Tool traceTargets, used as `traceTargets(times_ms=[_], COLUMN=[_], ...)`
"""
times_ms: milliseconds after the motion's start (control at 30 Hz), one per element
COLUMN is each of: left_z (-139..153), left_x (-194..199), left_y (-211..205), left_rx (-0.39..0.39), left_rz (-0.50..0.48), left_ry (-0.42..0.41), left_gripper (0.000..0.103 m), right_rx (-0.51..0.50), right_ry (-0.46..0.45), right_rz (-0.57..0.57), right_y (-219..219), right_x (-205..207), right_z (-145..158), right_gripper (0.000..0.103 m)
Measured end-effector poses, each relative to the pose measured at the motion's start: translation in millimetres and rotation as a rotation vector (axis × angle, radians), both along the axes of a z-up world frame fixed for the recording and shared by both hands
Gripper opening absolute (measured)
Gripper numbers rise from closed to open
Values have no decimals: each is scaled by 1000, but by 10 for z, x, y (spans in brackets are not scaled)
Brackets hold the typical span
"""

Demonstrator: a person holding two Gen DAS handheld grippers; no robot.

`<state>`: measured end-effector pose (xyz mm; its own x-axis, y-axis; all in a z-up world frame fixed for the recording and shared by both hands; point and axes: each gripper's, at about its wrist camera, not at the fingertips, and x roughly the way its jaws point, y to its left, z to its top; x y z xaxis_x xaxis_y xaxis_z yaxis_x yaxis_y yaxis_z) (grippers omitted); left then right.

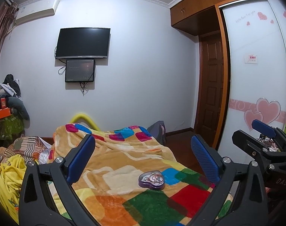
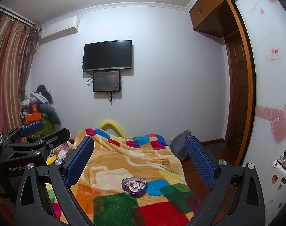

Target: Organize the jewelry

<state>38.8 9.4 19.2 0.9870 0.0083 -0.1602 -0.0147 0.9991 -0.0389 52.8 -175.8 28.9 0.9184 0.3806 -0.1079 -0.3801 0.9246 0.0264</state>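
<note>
Two grippers, both spread wide, nothing between the pads. Left gripper fills the lower frame of the left view; its arms are cut off by the bottom edge. Right gripper likewise in the right view. Heart-shaped purple tin lies open on the patchwork blanket, lower centre, apart from both sets of fingers. Jewelry inside is a tangle of pinkish chains; single pieces hard to make out. Blanket hides the bed beneath. Further back, a yellow tube is half covered by the blanket edge. Far wall: dark television, smaller screen below it.
</note>
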Motion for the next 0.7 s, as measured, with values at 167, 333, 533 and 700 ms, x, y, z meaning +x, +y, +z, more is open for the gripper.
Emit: traceTargets(times_ms=[167,333,533,700], left_z=[-4,-14,-20,-24], left_x=[16,23,30,34], left_y=[4,8,9,9], left_rx=[-2,-5,-5,-6], left_rz=[-7,-9,-11,-12], left_ry=[1,4,5,4], left_gripper=[103,103,103,103], right_rx=[2,1,2,4], right_ry=[0,3,3,5], right_rz=[-2,-4,-3,-1], right_y=[12,15,11,7], right_x=[-4,-7,-7,-2], right_z=[2,1,8,2], right_gripper=[98,98,98,98])
